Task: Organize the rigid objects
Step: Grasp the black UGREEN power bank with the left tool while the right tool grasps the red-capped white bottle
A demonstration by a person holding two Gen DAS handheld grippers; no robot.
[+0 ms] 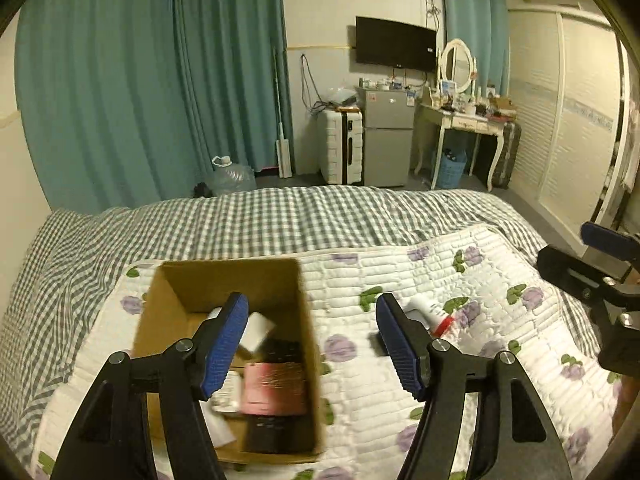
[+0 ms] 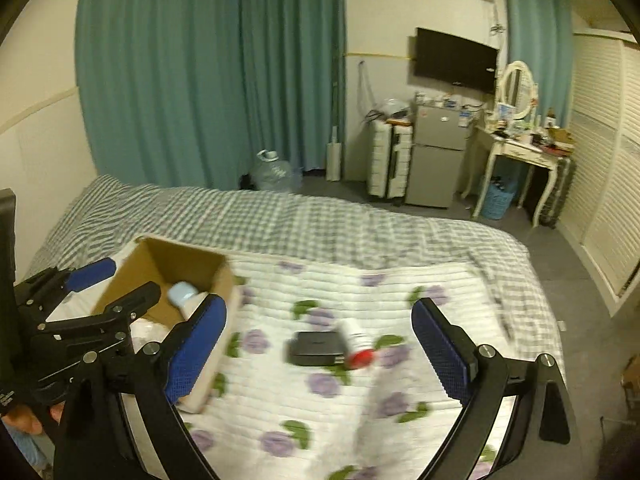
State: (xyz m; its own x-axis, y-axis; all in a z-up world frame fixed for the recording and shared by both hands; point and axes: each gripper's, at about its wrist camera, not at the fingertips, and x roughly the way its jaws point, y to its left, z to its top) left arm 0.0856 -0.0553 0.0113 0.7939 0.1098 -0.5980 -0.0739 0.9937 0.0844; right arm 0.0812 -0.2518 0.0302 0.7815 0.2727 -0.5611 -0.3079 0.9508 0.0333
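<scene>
A cardboard box (image 1: 176,280) stands open on the floral quilt (image 1: 400,360), holding a pink packet (image 1: 274,388), a white item (image 1: 258,330) and dark items. My left gripper (image 1: 312,304) hovers open over the box's right edge, with nothing between its pads. In the right wrist view the box (image 2: 188,262) sits at the left, with a pale-capped bottle (image 2: 182,294) inside. A flat black box (image 2: 316,347) and a white bottle with a red cap (image 2: 358,344) lie on the quilt. My right gripper (image 2: 320,306) is open and empty above them. The same bottle (image 1: 430,312) shows beside my left gripper's right finger.
A checked sheet (image 1: 280,216) covers the far half of the bed. Beyond it stand a water jug (image 1: 232,178), a white suitcase (image 1: 340,146), a small fridge (image 1: 388,136) and a dressing table (image 1: 464,120). Teal curtains hang behind, and a louvred wardrobe (image 1: 560,128) lines the right.
</scene>
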